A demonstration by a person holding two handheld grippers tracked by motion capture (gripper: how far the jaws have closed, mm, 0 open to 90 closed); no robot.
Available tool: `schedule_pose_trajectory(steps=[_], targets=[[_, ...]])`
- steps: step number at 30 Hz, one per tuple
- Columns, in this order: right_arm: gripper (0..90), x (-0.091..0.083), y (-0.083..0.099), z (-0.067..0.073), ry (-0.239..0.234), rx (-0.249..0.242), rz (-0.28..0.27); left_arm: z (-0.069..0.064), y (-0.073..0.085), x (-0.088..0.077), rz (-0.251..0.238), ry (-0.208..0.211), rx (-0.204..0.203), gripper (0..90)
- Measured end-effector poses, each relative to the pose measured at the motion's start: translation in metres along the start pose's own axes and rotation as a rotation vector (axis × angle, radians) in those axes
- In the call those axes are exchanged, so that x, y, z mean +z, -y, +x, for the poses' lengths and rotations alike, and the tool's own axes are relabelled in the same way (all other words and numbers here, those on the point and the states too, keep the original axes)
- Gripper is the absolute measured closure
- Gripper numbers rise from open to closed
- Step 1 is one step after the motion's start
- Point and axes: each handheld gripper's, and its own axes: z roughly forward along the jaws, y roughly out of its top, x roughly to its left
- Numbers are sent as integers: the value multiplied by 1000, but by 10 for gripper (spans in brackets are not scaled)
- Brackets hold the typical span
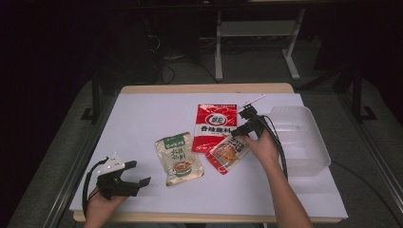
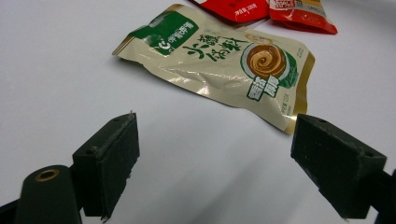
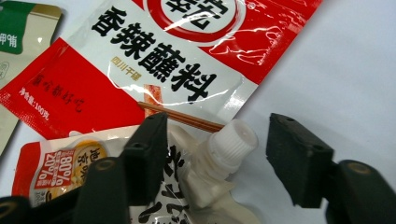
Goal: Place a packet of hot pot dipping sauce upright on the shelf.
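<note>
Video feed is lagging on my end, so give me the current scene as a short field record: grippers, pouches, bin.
right gripper: open, jaws either side of the white cap of the spouted pouch, not pressing it
left gripper: open, nothing between its jaws, near the table's front left
red packet: flat, mid-table, partly under the spouted pouch
green-and-cream pouch: flat, left of the red packet
clear bin: right side of the table, looks empty
table surface: white sheet
</note>
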Motion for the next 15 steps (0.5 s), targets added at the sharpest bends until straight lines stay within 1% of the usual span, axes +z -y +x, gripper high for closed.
schedule_pose_trajectory(steps=[3, 6, 9, 12, 13, 15], targets=[[456, 2, 1, -2, 11, 19, 7, 0, 0, 0, 1, -1, 2, 153], [497, 4, 2, -3, 4, 45, 11, -1, 0, 0, 2, -2, 2, 153], [555, 5, 2, -1, -6, 37, 9, -1, 0, 0, 2, -3, 4, 153], [631, 5, 2, -1, -2, 31, 5, -1, 0, 0, 2, -4, 4, 153], [637, 4, 3, -1, -13, 34, 2, -1, 0, 0, 2, -4, 5, 153], [648, 3, 3, -1, -15, 37, 2, -1, 0, 0, 2, -5, 5, 153]])
